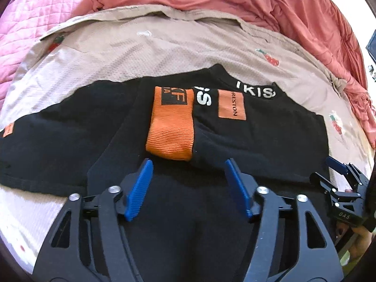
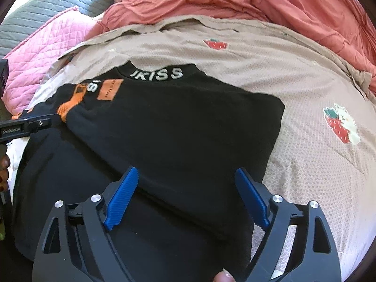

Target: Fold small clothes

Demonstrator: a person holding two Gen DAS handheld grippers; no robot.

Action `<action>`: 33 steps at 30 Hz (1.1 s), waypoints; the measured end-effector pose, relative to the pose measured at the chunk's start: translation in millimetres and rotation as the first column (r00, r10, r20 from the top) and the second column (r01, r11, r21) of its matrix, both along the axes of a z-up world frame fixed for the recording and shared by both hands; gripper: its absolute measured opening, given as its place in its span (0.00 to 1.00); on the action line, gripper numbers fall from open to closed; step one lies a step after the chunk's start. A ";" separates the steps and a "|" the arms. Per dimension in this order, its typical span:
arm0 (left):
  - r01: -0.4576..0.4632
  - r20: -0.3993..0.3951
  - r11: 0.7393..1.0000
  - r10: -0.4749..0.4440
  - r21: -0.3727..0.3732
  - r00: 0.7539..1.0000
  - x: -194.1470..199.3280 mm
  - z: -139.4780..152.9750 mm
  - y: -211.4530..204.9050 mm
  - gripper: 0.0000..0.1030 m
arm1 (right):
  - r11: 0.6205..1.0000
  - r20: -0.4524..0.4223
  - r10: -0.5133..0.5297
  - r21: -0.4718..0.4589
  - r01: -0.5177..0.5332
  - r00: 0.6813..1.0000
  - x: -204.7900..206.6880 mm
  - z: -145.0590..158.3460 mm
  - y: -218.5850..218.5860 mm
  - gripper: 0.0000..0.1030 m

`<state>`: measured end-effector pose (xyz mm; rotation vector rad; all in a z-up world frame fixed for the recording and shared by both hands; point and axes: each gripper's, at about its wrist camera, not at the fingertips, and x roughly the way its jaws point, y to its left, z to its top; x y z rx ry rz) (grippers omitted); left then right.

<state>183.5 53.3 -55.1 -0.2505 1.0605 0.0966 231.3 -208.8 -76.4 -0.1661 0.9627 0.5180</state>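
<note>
A black top [image 1: 258,145] lies flat on the bed, its collar with white lettering [image 1: 256,91] pointing away. One sleeve is folded across the chest, so its orange cuff [image 1: 171,129] rests beside an orange patch [image 1: 232,104]. My left gripper [image 1: 188,164] hovers open just short of the cuff, with only black cloth below its blue pads. In the right wrist view the top [image 2: 176,122] has its right side folded in. There my right gripper [image 2: 186,171] stands open over the lower folded edge, gripping nothing. The cuff [image 2: 70,104] shows at the left.
A beige bedspread [image 2: 305,82] with strawberry prints lies under the top. A coral duvet [image 1: 235,0] is bunched along the far side. A pink quilt [image 1: 35,23] and a grey quilt [image 2: 47,11] lie at the far left. A thumb [image 2: 221,277] shows at the bottom edge.
</note>
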 end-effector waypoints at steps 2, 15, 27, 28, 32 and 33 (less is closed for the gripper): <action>-0.002 0.013 1.000 0.002 0.007 1.000 -5.8 6.7 -0.5 0.65 | 1.000 0.024 0.007 0.001 -0.007 1.000 -3.4 3.8 0.7 0.87; -0.094 0.090 0.994 0.090 0.049 0.992 -45.1 40.8 15.3 0.91 | 0.999 0.177 0.010 0.029 -0.015 0.984 -30.9 30.1 4.5 0.94; -0.184 0.123 0.979 0.174 0.084 0.977 -73.8 45.3 50.6 0.91 | 0.999 0.275 0.014 0.025 -0.021 0.961 -68.3 53.0 28.0 0.94; -0.190 0.122 0.978 0.179 0.089 0.976 -75.6 45.0 53.3 0.91 | 0.999 0.277 0.015 0.026 -0.023 0.961 -71.2 54.7 30.3 0.94; -0.191 0.119 0.975 0.178 0.114 0.977 -83.6 44.3 62.2 0.91 | 0.998 0.279 0.019 0.047 -0.034 0.960 -82.6 63.1 44.7 0.95; -0.195 0.122 0.972 0.180 0.130 0.976 -85.6 45.0 65.8 0.91 | 0.998 0.273 0.020 0.056 -0.036 0.962 -84.8 64.5 48.4 0.95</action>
